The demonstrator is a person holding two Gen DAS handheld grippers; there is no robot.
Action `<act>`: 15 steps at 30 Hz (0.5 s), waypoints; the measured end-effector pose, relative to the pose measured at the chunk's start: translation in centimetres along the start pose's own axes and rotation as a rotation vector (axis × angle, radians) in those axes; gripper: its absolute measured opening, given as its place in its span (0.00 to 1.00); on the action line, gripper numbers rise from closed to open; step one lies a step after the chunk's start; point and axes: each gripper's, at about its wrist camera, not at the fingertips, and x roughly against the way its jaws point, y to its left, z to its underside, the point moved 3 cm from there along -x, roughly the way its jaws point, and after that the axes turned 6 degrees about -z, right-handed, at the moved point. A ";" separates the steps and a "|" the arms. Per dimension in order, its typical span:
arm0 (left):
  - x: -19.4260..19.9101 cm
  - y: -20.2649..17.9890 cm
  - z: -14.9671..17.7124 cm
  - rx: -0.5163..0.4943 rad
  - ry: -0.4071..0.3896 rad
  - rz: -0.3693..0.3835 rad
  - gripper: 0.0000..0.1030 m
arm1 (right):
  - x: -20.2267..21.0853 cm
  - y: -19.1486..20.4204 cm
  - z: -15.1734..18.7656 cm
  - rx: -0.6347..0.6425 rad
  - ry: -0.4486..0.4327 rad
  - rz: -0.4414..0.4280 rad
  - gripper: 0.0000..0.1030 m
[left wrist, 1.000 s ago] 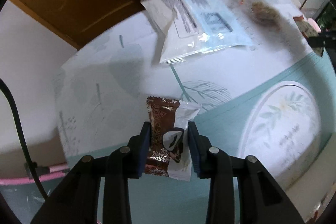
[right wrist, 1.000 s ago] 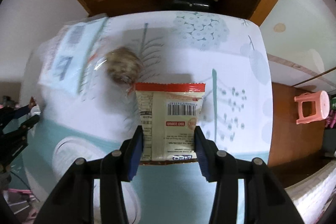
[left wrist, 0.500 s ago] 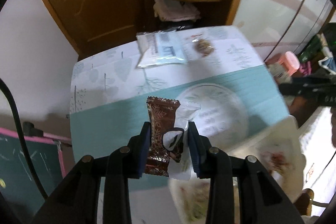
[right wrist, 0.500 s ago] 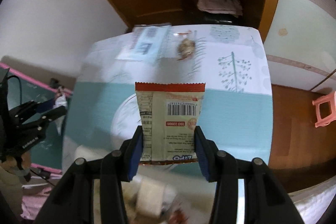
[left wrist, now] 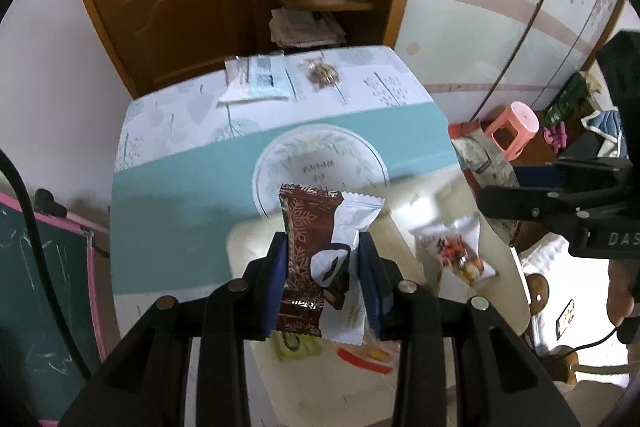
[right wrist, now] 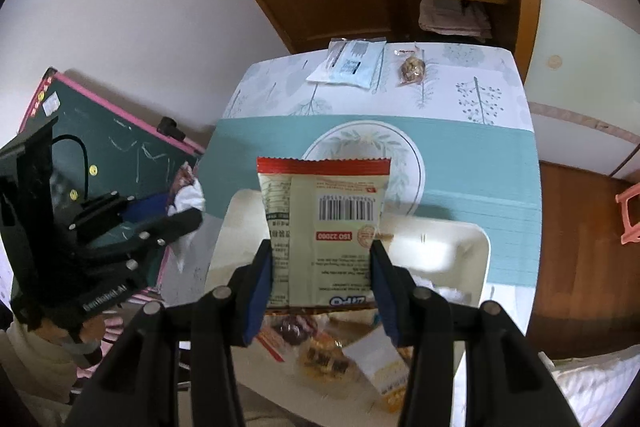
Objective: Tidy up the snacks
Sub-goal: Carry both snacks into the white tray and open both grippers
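Snacks are in both grippers at once. The left gripper (left wrist: 322, 269) is clenched on a brown chocolate packet (left wrist: 310, 259) with a white wrapper end, pinched across its middle so the top sticks up toward 12 o'clock. The right gripper (right wrist: 320, 277) is clamped on a cream packet with a red top strip (right wrist: 324, 227), barcode side facing the camera, again held across the lower body. Both hang above the cream tray (right wrist: 460, 239), which sits on the table (left wrist: 168, 227) at the near edge, at 6 o'clock of the round plate print on the cloth. Loose snacks already lie in the tray, among them a small red-and-white packet (left wrist: 456, 253) at about 3 o'clock of the chocolate one. Far off at 12 o'clock, on the back of the table, a pale blue pouch (right wrist: 350, 65) and a clear bag of nuts (right wrist: 412, 69) lie side by side, apart from each other.

These packets look light, soft and a bit slick, the film crumpling under the pads; I'd judge a mid-body pinch like this one safest, since the crimped ends would slide, and a hard squeeze may crush what's inside
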 end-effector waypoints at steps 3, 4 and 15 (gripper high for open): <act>-0.4 -0.9 1.3 0.009 0.024 0.008 0.32 | 0.0 0.0 1.8 -0.010 0.007 0.012 0.45; -0.7 -1.2 1.8 0.013 0.036 0.010 0.32 | 0.0 -0.1 2.3 -0.017 0.010 0.013 0.45; -2.4 -2.5 5.9 -0.002 0.139 -0.002 0.32 | -1.1 -1.3 4.8 -0.062 0.071 0.075 0.45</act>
